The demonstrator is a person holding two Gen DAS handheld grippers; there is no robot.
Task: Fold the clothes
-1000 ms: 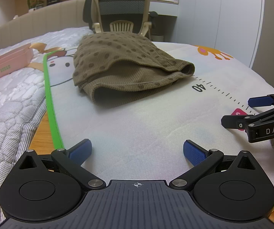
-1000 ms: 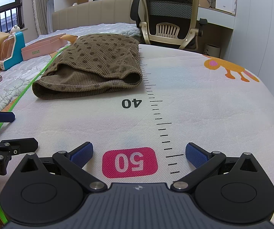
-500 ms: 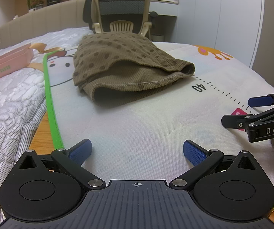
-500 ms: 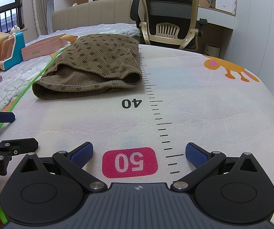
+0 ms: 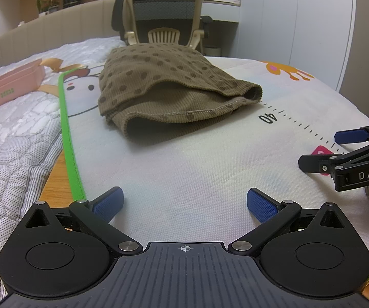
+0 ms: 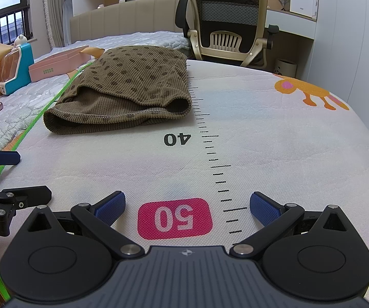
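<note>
Left gripper (image 5: 184, 204) and right gripper (image 6: 187, 205) — jaws wide apart, holding nothing, well short of the folded garment (image 6: 130, 95) on the mat (image 6: 261, 133).

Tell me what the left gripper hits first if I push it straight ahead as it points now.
Bare mat lies ahead of the open left gripper, then probably the near hem of the brown dotted garment; depth is hard to judge.

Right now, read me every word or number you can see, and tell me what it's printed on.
"40": black, beside the ruler ticks on the mat, at.
"50": white on a pink patch of the mat.
"DAS": on the right gripper body, left view.
Green print on the pink box: too small to read.
</note>
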